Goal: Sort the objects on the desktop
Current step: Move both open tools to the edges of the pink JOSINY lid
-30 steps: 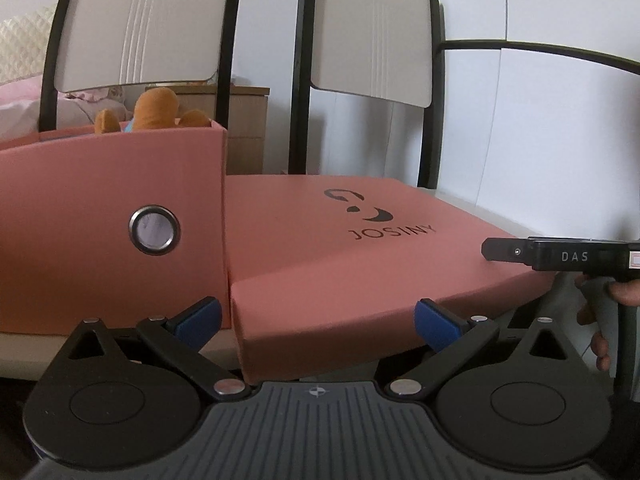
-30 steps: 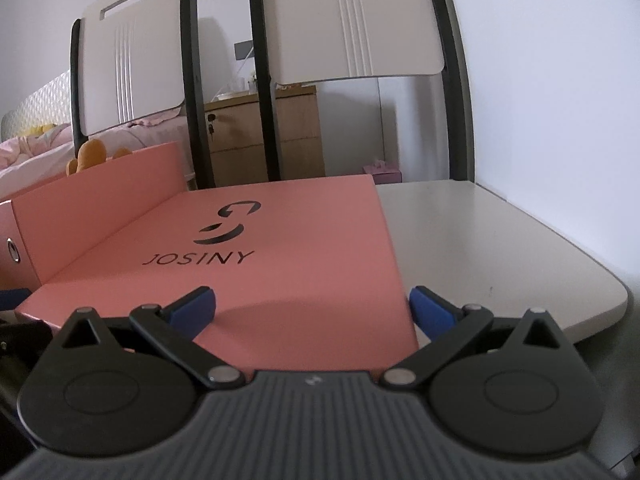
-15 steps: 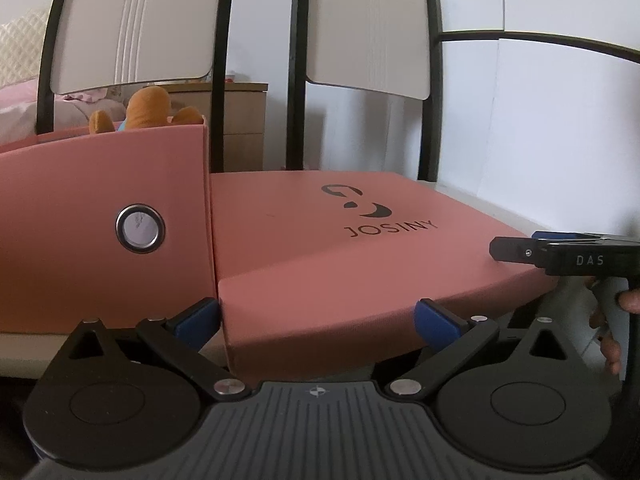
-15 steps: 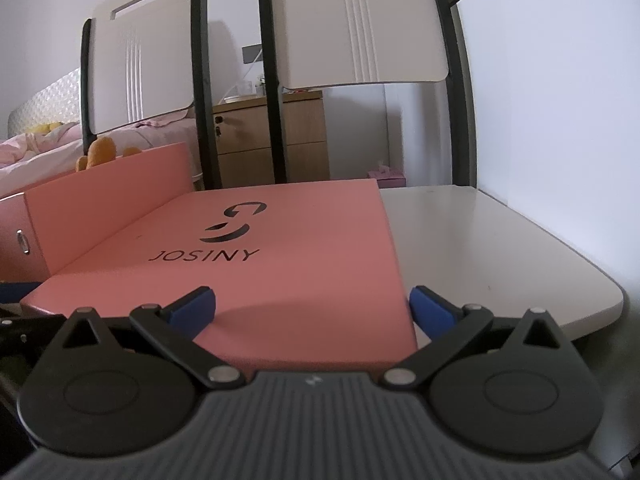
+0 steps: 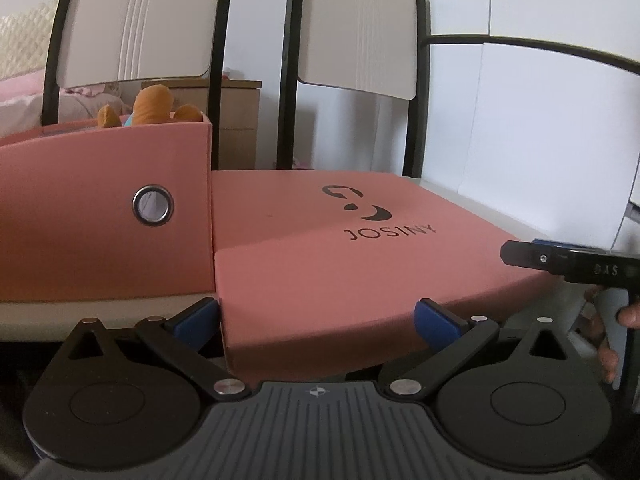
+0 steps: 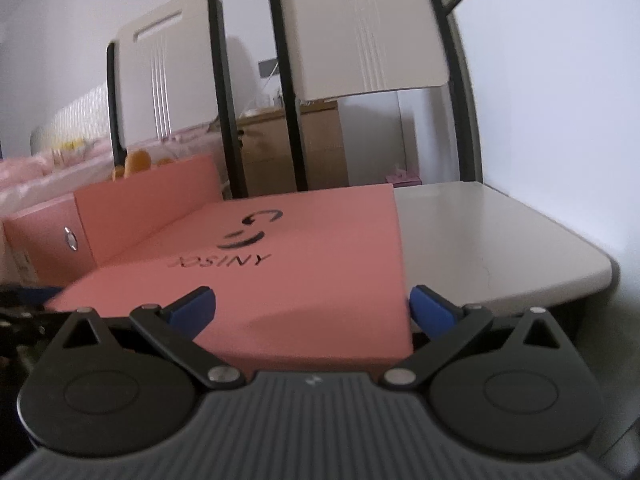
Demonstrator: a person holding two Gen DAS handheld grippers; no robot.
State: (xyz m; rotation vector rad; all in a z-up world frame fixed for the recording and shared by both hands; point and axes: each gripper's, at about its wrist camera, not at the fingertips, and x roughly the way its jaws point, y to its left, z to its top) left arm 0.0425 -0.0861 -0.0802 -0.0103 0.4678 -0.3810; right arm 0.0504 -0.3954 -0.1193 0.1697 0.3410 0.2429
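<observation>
A flat pink lid marked JOSINY (image 5: 304, 248) lies on the white table, right of an open pink box (image 5: 100, 216) with a metal ring hole. An orange plush toy (image 5: 152, 106) sticks up out of the box. My left gripper (image 5: 316, 316) is open, its blue fingertips astride the lid's near left corner. My right gripper (image 6: 312, 306) is open, its fingertips astride the lid's (image 6: 280, 264) near right corner. The right gripper's side also shows in the left wrist view (image 5: 560, 262). The box (image 6: 120, 208) shows at the left of the right wrist view.
The white table (image 6: 480, 240) extends bare to the right of the lid, with a rounded edge. Two white chair backs (image 5: 352, 32) with black frames stand behind the table. A wooden cabinet (image 6: 288, 148) and a bed lie beyond.
The right wrist view has tilted and pulled back a little, so the lid looks smaller. The left gripper shifted slightly right. Both stay open around the lid's corners.
</observation>
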